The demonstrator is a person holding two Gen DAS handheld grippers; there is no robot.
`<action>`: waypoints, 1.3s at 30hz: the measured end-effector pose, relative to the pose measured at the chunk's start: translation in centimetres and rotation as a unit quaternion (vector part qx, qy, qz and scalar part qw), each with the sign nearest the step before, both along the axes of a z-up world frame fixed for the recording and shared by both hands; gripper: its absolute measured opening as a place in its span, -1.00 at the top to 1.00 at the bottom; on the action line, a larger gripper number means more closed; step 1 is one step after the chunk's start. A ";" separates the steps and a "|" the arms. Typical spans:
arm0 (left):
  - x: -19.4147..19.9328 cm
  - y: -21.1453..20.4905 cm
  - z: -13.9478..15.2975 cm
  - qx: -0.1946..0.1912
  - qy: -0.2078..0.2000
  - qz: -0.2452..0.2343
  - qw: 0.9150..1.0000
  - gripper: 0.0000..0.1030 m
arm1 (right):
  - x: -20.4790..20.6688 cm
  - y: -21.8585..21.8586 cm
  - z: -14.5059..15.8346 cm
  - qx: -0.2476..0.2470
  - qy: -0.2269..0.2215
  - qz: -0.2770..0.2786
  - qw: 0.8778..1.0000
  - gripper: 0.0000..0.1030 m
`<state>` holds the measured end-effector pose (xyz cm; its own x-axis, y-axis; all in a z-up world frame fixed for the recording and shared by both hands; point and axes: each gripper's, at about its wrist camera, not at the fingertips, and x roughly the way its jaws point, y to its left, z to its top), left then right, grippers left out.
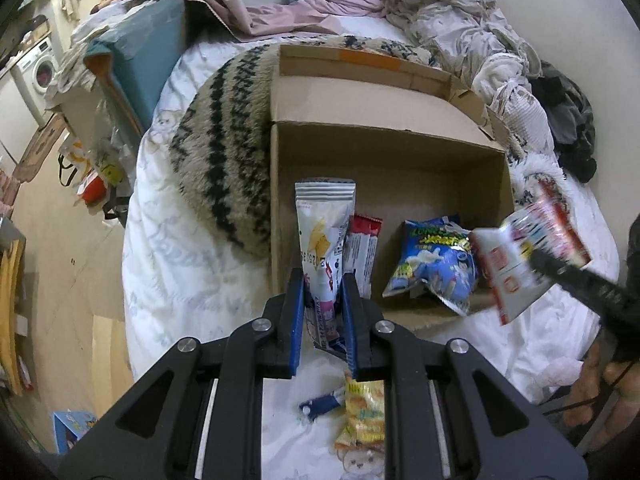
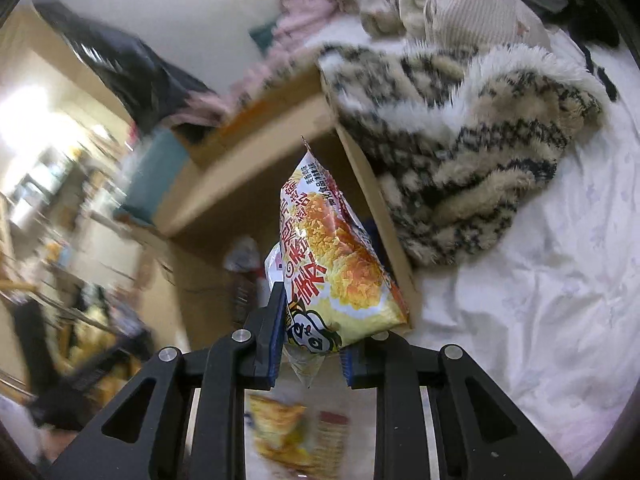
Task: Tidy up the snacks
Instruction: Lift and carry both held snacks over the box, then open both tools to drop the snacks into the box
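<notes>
Snacks lie partly in an open cardboard box [image 1: 384, 168] resting on a bed with a white sheet [image 1: 192, 272]: a blue-and-white snack bag [image 1: 434, 264] sits on the box floor and a red-and-white packet [image 1: 362, 252] leans near the box's left wall. The left tongs [image 1: 322, 300] are clamped on a tall white pouch [image 1: 324, 236] with a silver top seal, held upright in front of the box's near edge. Below these tongs, on the sheet, lie a yellow snack packet [image 1: 362, 412] and a small blue item [image 1: 318, 404]. From the right wrist view, the right tongs [image 2: 310, 340] are clamped on the lower corner of a yellow-and-orange noodle snack bag [image 2: 340, 264] with red characters, which stands up over the box's interior [image 2: 224, 216]. In the left wrist view the same bag shows as a blurred white-and-red packet [image 1: 520, 252] at the box's right side, pinched by a black finger [image 1: 568, 276]. A fluffy beige blanket with a black zigzag pattern [image 1: 224, 152] lies against the box's left and far sides, and crumpled bedding [image 1: 452, 20] is heaped beyond it. More blurred yellow packets [image 2: 280, 428] lie on the sheet beneath the right tongs.
</notes>
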<state>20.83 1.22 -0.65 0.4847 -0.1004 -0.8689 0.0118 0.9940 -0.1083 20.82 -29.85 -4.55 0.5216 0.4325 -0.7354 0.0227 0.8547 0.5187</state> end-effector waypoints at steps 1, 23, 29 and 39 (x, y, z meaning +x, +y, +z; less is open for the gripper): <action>0.4 -0.1 -0.3 0.001 0.003 -0.001 1.000 0.72 | 0.6 0.7 -0.6 -0.014 0.007 0.007 1.000 0.53; 4.8 -3.7 -4.4 0.016 0.008 -0.061 0.998 0.72 | 5.6 3.3 -3.3 0.024 0.021 0.034 0.999 0.53; 5.3 -3.9 -5.4 0.020 0.017 -0.059 0.998 0.70 | 6.2 3.7 -4.6 0.044 0.047 0.033 0.997 0.47; 5.0 -4.1 -5.2 0.010 0.004 -0.058 0.998 -0.27 | 6.0 5.3 -3.0 -0.026 0.013 0.041 0.999 -0.58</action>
<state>25.87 -2.92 -5.83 0.4638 -0.1377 -0.8751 0.1256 0.9881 -0.0889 26.84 -24.59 -7.52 0.4669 0.4339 -0.7706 -0.0355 0.8799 0.4739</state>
